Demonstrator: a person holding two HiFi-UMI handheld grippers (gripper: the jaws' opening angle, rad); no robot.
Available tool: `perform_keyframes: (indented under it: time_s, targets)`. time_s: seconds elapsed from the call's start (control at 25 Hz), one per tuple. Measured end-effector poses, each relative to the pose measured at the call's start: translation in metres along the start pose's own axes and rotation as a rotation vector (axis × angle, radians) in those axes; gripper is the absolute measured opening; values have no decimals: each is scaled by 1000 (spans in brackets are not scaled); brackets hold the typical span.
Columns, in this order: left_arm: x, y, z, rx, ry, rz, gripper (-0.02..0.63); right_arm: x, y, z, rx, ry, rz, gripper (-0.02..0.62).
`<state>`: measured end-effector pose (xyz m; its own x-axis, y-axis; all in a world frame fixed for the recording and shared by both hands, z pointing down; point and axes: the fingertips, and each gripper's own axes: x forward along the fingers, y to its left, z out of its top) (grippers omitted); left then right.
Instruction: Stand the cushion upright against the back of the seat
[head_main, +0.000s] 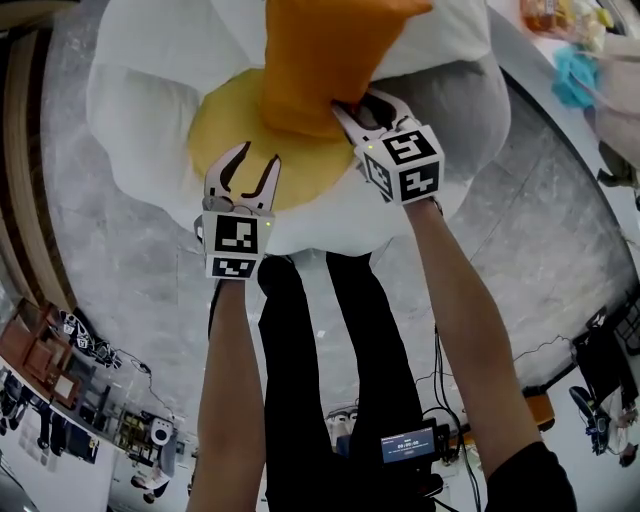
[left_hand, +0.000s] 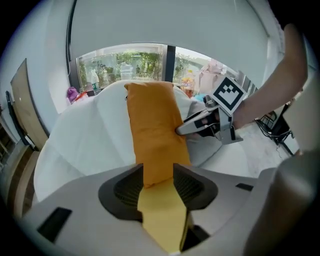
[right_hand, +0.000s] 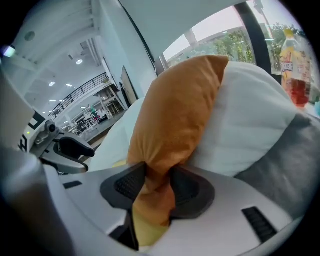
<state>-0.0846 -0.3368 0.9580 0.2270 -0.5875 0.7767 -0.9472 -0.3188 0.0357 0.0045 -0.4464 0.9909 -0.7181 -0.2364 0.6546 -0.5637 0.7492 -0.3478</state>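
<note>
The cushion (head_main: 320, 60) stands upright, leaning on the white seat back (head_main: 150, 40), so the placing step looks nearly done. The right gripper (head_main: 357, 103) pinches the cushion's lower corner, with cloth bunched between its jaws. The left gripper (head_main: 246, 165) hangs with jaws apart just short of the cushion's bottom edge, farther out from the seat back. Next, I judge, the right jaws should let go gently and draw away without tipping it.
</note>
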Motion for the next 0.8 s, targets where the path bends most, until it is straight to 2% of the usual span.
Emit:
perform_keyframes:
  time_s: [0.48, 0.8]
  targets:
    - [-28, 3, 19, -2, -23, -20, 186, -10, 1, 0, 18, 105, -65, 209]
    - [-54, -1, 40, 7, -25, -69, 186, -44, 8, 7, 16, 139, -123, 189]
